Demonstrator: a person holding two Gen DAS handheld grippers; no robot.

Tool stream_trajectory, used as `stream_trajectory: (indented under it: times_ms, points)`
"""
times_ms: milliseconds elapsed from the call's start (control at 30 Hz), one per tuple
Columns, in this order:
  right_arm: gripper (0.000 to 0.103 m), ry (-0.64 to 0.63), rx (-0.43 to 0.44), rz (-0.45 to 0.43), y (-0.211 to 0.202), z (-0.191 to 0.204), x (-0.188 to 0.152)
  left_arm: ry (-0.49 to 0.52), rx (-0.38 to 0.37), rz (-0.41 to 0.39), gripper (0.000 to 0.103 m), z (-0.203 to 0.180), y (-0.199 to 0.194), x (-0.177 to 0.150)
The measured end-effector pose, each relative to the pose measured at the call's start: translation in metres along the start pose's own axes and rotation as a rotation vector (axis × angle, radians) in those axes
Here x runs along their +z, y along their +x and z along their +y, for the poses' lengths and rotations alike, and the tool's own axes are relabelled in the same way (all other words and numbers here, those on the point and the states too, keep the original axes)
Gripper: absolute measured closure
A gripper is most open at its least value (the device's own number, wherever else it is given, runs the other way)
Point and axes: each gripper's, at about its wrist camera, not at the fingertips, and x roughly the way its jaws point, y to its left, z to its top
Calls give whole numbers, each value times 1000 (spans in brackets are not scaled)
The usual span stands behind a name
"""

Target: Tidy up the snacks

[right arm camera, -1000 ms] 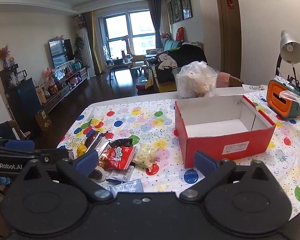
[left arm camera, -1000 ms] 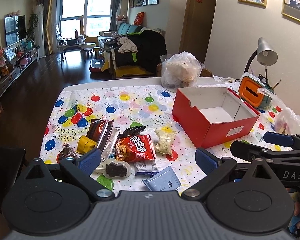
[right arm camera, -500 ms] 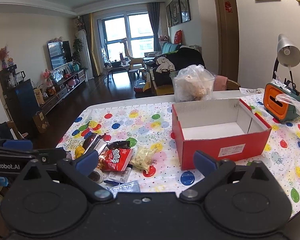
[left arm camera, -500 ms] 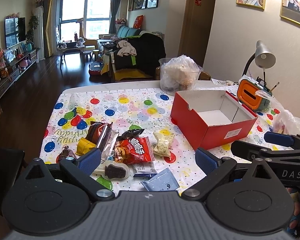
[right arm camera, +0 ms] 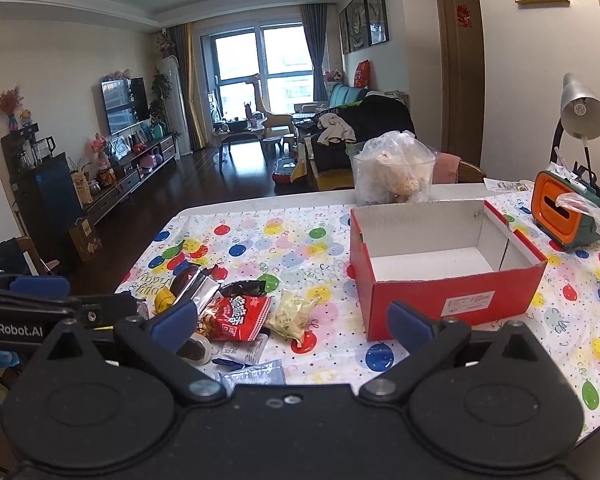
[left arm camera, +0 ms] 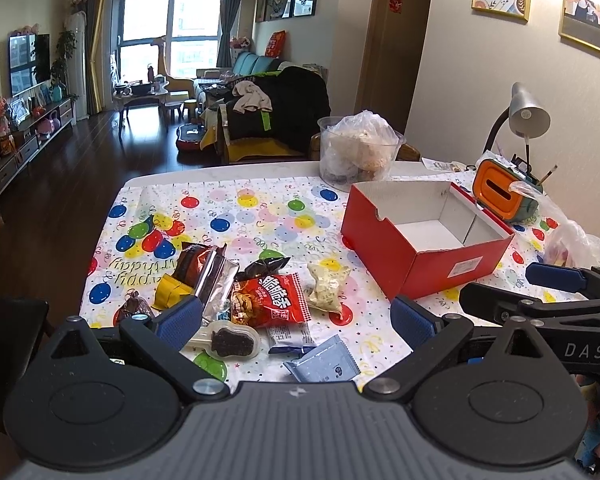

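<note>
Left gripper (left arm camera: 296, 316): jaws wide apart, empty, hovering off the tabletop's near edge. Right gripper (right arm camera: 292, 318): likewise spread, nothing held.

Snack pile (left arm camera: 240, 300) lies near the near-left corner, directly ahead of the left gripper, so the left hand looks nearer. Red packet (left arm camera: 270, 300) sits mid-pile, long axis roughly across the view; pale packet (left arm camera: 326, 288) just to its right, toward the red box (left arm camera: 424, 276). Box open, empty, right of the pile and closer to the right gripper.

Nearest packets are partly cut off behind the gripper bodies; overlaps hide several outlines.
</note>
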Motion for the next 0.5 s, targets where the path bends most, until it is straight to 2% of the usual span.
stream_trajectory:
  times_ms: [300, 500]
  points:
    - [1, -33, 24, 17, 11, 7, 2, -29, 15, 27, 2, 12, 7, -4]
    - [1, -62, 80, 43, 27, 12, 3, -48, 53, 43, 2, 25, 14, -4]
